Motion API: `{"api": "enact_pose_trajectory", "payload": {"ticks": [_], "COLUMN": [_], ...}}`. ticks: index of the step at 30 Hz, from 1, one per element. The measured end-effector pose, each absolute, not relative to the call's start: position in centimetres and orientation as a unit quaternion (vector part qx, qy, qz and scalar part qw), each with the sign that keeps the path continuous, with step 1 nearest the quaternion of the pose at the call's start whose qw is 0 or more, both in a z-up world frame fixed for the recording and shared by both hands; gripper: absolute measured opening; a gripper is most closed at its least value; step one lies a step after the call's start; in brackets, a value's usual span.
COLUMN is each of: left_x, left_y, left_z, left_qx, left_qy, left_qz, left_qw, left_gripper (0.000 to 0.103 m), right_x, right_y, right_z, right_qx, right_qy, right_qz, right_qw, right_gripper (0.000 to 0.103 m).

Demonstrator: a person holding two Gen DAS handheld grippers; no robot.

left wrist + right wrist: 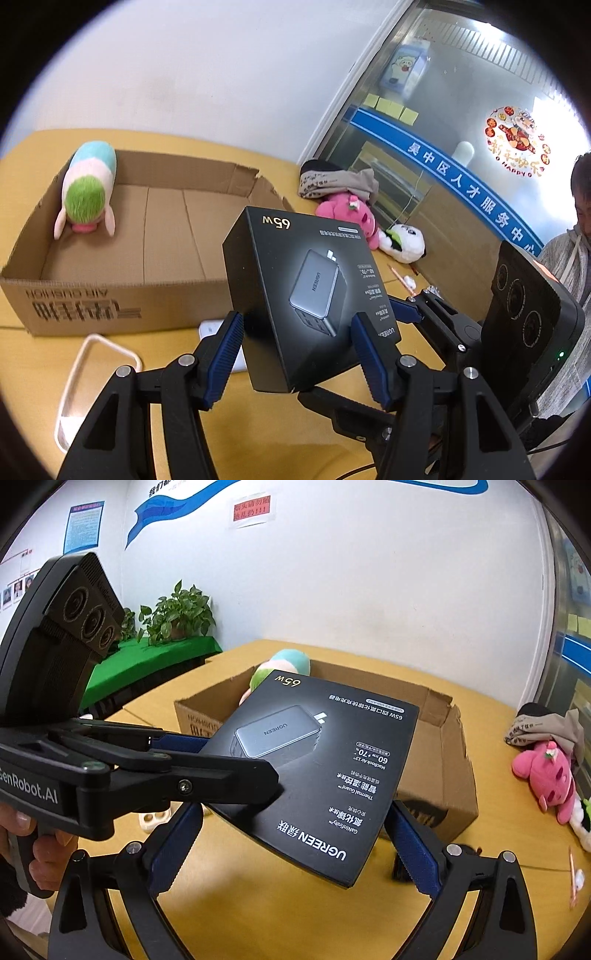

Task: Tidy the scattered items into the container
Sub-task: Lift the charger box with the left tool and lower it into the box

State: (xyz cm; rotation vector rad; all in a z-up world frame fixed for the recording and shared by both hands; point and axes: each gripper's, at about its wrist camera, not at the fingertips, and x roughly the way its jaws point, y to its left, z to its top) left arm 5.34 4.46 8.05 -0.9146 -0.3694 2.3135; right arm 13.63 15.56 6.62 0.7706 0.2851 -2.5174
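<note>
A black UGREEN charger box [303, 291] is held above the yellow table, between the blue pads of my left gripper [297, 332], which is shut on it. In the right wrist view the same box [325, 768] lies between my right gripper's fingers [291, 834], which stand wide on either side of it; contact on the right pad is unclear. The left gripper's body [147, 771] reaches in from the left. The open cardboard box [122, 291] stands behind, with a pastel plush [88, 188] inside.
A pink plush [351, 214], a white panda plush [406, 240] and a grey cloth [336, 181] lie at the table's far right. A white frame [74, 373] and a white object [214, 328] lie near the carton. A pencil [571, 875] lies at right. A person sits at far right.
</note>
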Motion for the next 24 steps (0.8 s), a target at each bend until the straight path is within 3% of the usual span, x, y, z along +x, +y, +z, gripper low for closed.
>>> {"api": "enact_pose_trajectory", "payload": {"ticks": [15,24], "left_x": [0.6,-6.7], "left_y": [3.9,2.6], "left_z": [13.3,15.5], "left_qx": [-0.293,-0.273], "left_qy": [-0.093,-0.098], "left_qz": [0.906,0.911], "left_qw": [0.291,0.293], "left_gripper": [0.06,0.06], "right_x": [8.1,1.7], "right_y": [14.0,13.3], "right_z": [11.3,14.6], "right_qx": [0.232,0.199], "right_qy": [0.124,0.123], "right_qz": [-0.935,-0.939], "right_qw": [0.239,0.25], "right_gripper": [0.101,0.101]}}
